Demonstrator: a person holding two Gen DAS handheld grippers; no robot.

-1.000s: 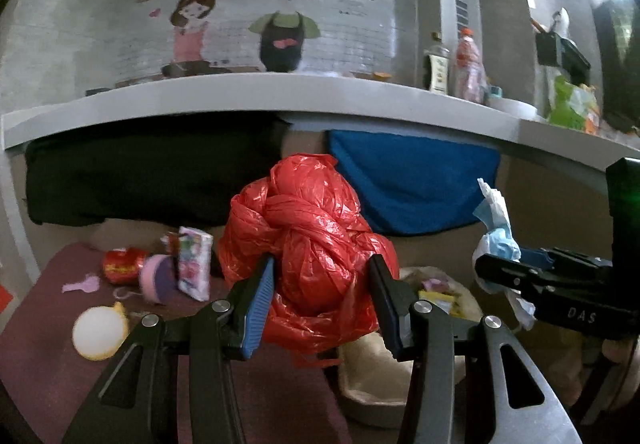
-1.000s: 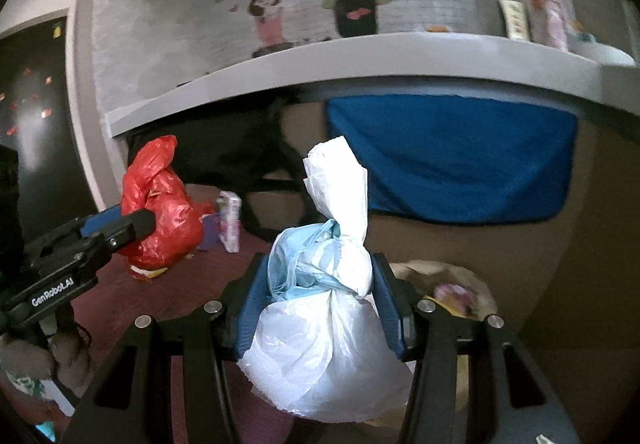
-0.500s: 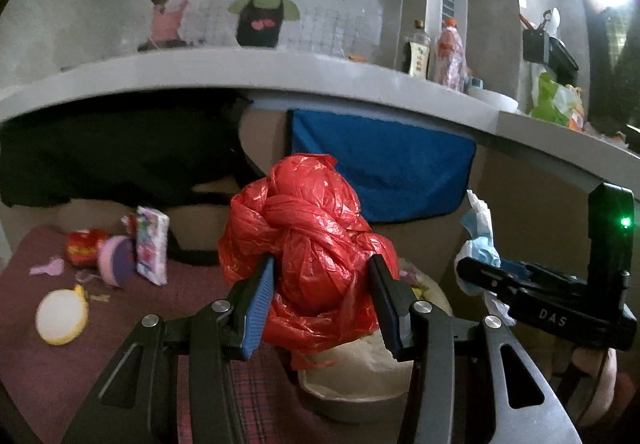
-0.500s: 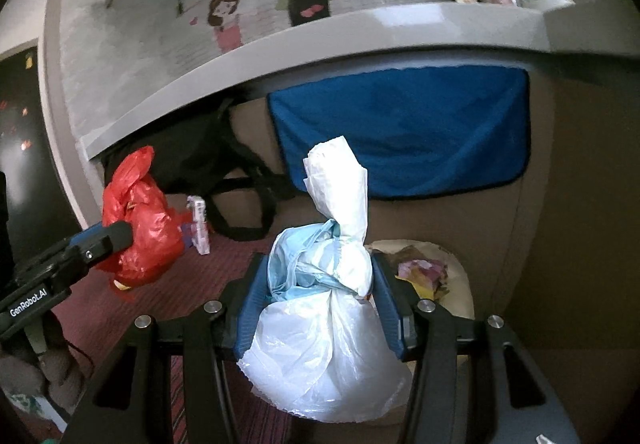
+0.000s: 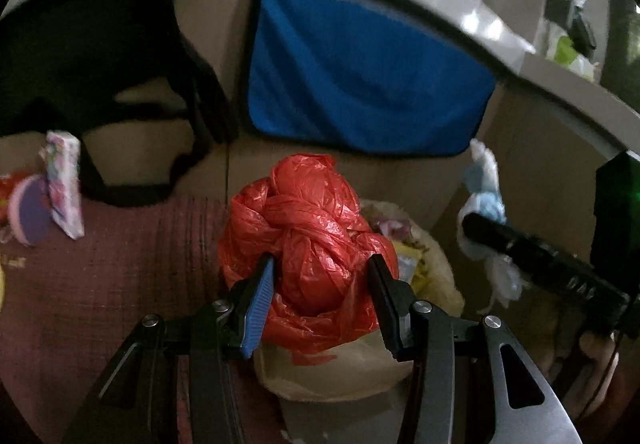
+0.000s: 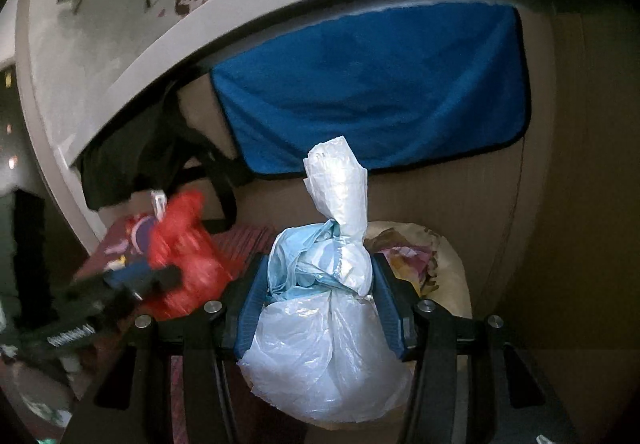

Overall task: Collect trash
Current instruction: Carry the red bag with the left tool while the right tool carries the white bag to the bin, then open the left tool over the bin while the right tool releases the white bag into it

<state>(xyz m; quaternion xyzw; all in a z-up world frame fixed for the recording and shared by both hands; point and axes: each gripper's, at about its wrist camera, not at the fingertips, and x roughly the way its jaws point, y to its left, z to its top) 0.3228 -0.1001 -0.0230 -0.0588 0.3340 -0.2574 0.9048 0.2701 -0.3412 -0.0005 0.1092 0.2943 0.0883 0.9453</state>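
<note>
The knotted red plastic bag [image 5: 310, 244] is clamped between the pads of the left gripper [image 5: 320, 296], and the tied white plastic bag [image 6: 324, 320] is clamped at its neck by the right gripper [image 6: 320, 304]; each bag bulges above and hangs below its jaws. Just beyond and below both grippers stands the lined waste bin [image 5: 436, 276], already holding wrappers; it is judged to be the drop point.

The step in hand is judged to be the carry to the bin; it is done well if each bag is brought fully over the rim before any release, since the red bag's loose skirt is seen draped at the near edge and could catch there. The bags are best let go one at a time, so that the two grippers, set close side by side, are not crowded over one opening; thin film is expected to cling to the ribbed pads, so a wide release is advised.

The bin's near rim and depth are hidden behind the bags and fingers; how full it is cannot be told. The left view is blurred, and the small items [image 5: 64, 183] on the maroon mat [image 5: 120, 284], left of the gripper, cannot be identified with certainty. The contents of both bags are not visible; only part of a hand [image 5: 596, 360] is seen under the right gripper, at the frame's edge.
</note>
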